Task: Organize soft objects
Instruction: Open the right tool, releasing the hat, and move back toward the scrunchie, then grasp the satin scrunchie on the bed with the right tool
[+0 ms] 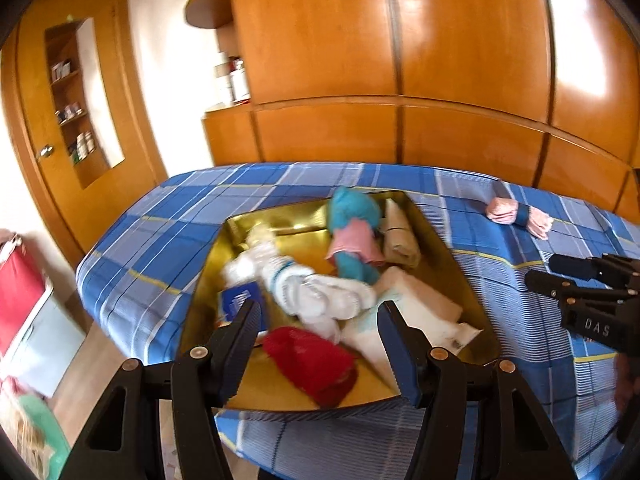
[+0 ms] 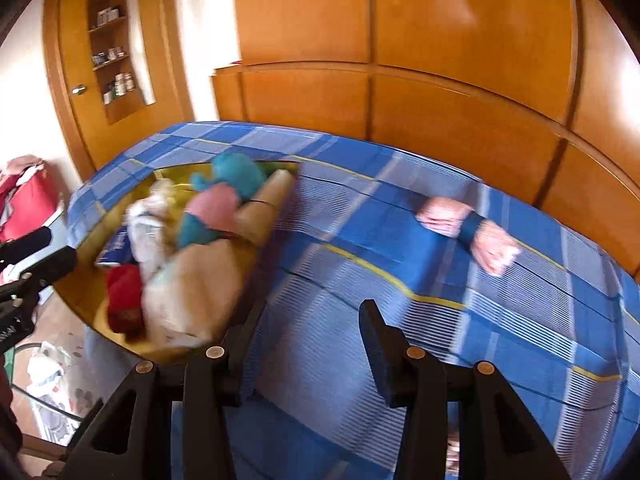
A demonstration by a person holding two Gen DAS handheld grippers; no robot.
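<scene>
A gold tray (image 1: 440,236) lies on a bed with a blue plaid sheet (image 1: 168,216). Several soft things lie in it: a red cloth (image 1: 316,364), a white sock bundle (image 1: 320,296), a teal and pink toy (image 1: 354,236), a beige roll (image 1: 400,236) and a cream folded cloth (image 1: 424,304). My left gripper (image 1: 319,308) hangs open over the tray's near side, holding nothing. My right gripper (image 2: 312,308) is open over bare sheet (image 2: 400,208), to the right of the tray (image 2: 92,300). A pink roll with a blue band (image 2: 468,228) lies alone on the bed, far right.
A wooden wardrobe (image 1: 400,60) runs along the bed's far side. A wooden door (image 1: 48,152) with a niche shelf stands at the left. A red bag (image 1: 20,292) and floor clutter (image 2: 48,364) lie off the bed's left edge. A blue packet (image 1: 240,300) sits in the tray.
</scene>
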